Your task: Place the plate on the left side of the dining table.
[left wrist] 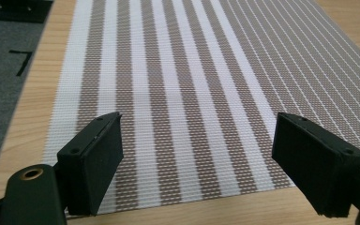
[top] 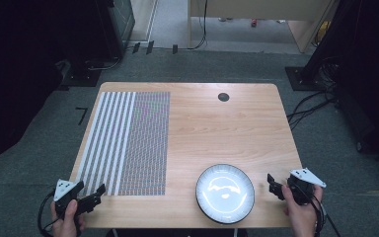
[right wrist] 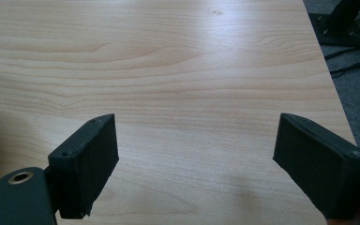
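Striped placemat left on table; plate near front edge (right of centre).

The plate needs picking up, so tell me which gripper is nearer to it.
Right. The right gripper sits just beside the plate, off its right rim; the left gripper is across the table, over the striped placemat.

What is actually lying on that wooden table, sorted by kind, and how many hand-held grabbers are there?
Striped placemat: 1
Plate, white with a dark rim: 1
Hand-held grippers: 2, the left gripper and the right gripper, both with jaws apart and holding nothing
Total: 4
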`<state>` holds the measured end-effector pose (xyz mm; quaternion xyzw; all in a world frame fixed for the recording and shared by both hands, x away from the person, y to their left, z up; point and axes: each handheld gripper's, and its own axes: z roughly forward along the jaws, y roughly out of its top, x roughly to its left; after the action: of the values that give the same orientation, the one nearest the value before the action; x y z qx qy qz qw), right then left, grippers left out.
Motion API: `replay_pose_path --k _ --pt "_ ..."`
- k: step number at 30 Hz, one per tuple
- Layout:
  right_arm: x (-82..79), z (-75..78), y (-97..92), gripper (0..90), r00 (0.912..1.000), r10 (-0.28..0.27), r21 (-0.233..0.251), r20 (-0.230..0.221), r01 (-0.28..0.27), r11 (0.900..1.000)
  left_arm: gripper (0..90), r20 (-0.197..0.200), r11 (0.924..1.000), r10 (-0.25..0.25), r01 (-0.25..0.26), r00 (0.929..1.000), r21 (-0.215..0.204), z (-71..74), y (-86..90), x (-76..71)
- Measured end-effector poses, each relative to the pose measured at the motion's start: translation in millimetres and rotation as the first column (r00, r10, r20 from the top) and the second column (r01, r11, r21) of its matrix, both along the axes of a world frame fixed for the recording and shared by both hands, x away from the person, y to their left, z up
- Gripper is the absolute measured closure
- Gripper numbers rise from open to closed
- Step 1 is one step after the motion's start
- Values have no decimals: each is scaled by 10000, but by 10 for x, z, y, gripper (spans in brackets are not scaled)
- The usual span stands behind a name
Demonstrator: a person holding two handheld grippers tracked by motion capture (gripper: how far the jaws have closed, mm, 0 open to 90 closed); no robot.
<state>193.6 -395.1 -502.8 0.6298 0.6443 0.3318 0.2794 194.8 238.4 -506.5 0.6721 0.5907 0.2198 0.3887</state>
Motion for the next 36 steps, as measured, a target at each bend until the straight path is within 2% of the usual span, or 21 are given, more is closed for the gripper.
replay_pose_path --k 13,18,28,33,36 --pt "-14 33 97 134 9997 208 46 87 -208 9998 166 -78 9986 -516 517 9986 116 5 -242 -5" --pt "-17 37 139 134 9995 312 17 105 -312 9995 166 68 9978 -526 523 9986 396 19 -350 -22" --pt "-33 58 200 135 9984 489 73 283 -491 9988 165 256 9959 -869 862 9959 263 49 -595 -48" --pt "-41 68 239 135 9976 593 35 345 -594 9982 165 237 9944 -1026 1019 9944 285 46 -668 -52" --pt "-41 70 261 135 9972 666 14 346 -667 9978 165 200 9928 -1190 1187 9927 129 53 -697 -55"
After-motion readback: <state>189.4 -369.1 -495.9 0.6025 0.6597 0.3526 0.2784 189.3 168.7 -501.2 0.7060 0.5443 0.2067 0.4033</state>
